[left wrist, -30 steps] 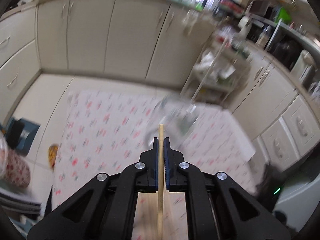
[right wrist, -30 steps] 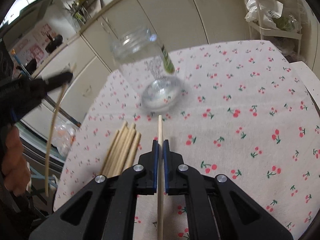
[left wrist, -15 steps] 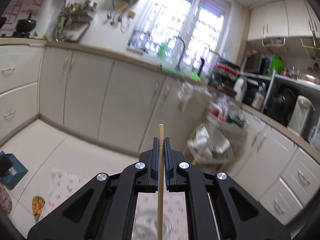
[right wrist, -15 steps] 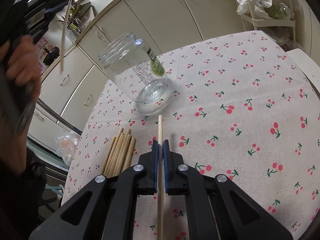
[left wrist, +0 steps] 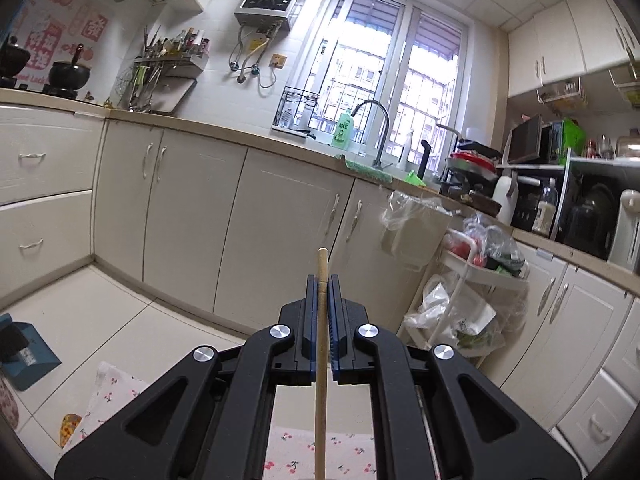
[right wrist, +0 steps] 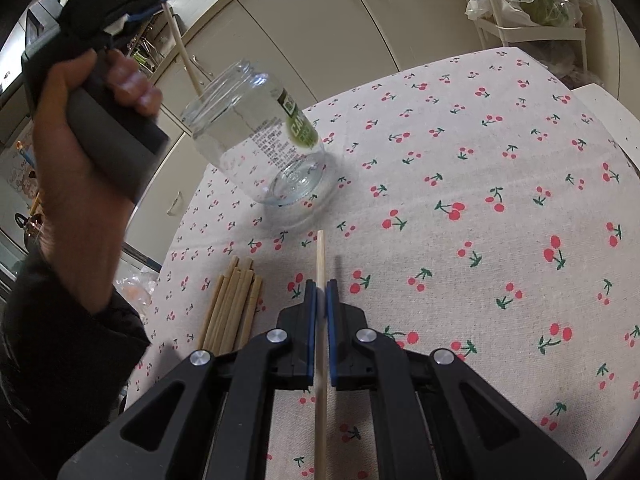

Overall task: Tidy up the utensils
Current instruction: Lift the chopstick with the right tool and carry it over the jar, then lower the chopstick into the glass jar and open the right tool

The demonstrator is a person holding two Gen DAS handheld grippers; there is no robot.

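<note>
Blue-padded jaws of the right gripper clamp one wooden chopstick, its tip aimed low over the table toward the glass jar. The left gripper, gripped in a hand, pinches a second chopstick angled down at the jar's mouth — we judge it is lined up for dropping in. A bundle of loose chopsticks waits just beside our right jaws. Everything rests on a cherry-print tablecloth; beyond stand cream kitchen cabinets and a bright window.
</note>
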